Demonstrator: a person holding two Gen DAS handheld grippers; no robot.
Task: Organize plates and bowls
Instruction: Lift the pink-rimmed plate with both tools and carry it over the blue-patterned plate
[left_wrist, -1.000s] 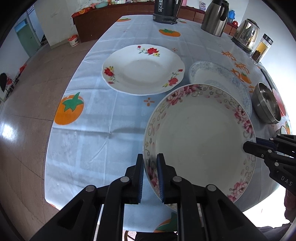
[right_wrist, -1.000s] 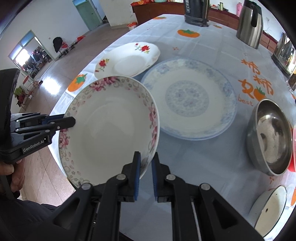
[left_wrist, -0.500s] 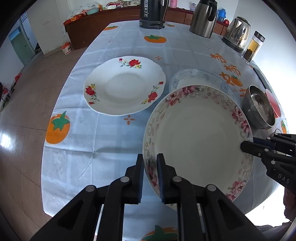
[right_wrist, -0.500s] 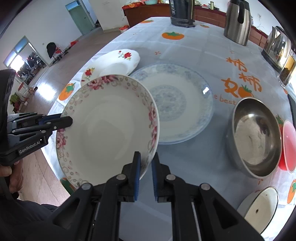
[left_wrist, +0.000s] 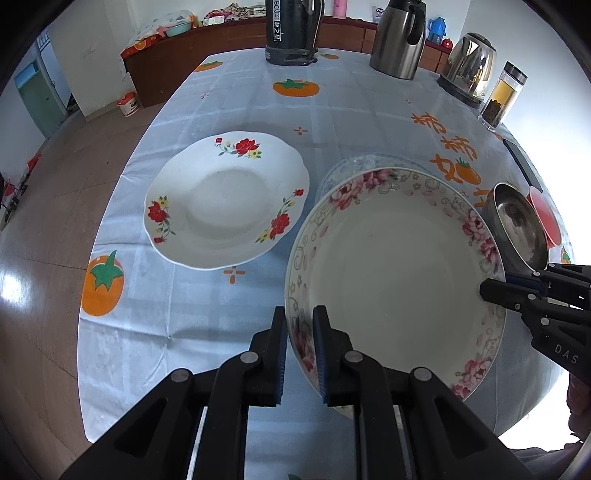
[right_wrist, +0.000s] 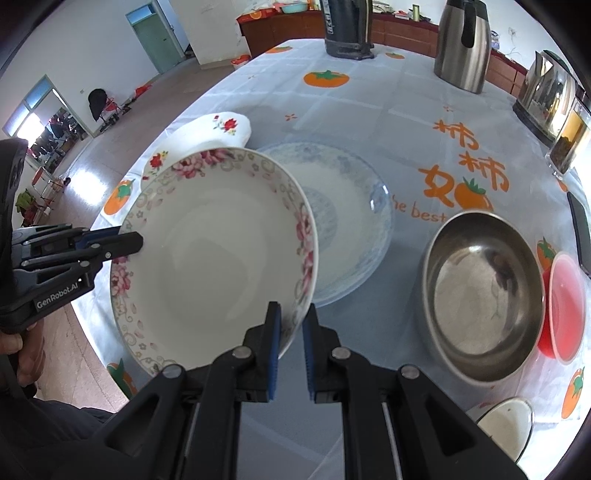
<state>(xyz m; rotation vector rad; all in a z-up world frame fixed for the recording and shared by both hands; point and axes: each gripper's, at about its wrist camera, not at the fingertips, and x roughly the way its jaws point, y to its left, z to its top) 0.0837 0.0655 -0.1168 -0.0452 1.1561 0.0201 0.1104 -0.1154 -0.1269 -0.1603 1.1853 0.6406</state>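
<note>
The table, under a persimmon-print cloth, runs out of frame at its near edge. Above it, lifted clear, the pink-rose plate hides most of the blue-patterned plate in the left view; only a far sliver shows there. The red-flower plate lies open beside them, half covered in the right view. The steel bowl partly hides a red bowl. The left gripper is clenched on the pink-rose plate's near rim, the right gripper pinches the opposite rim.
</note>
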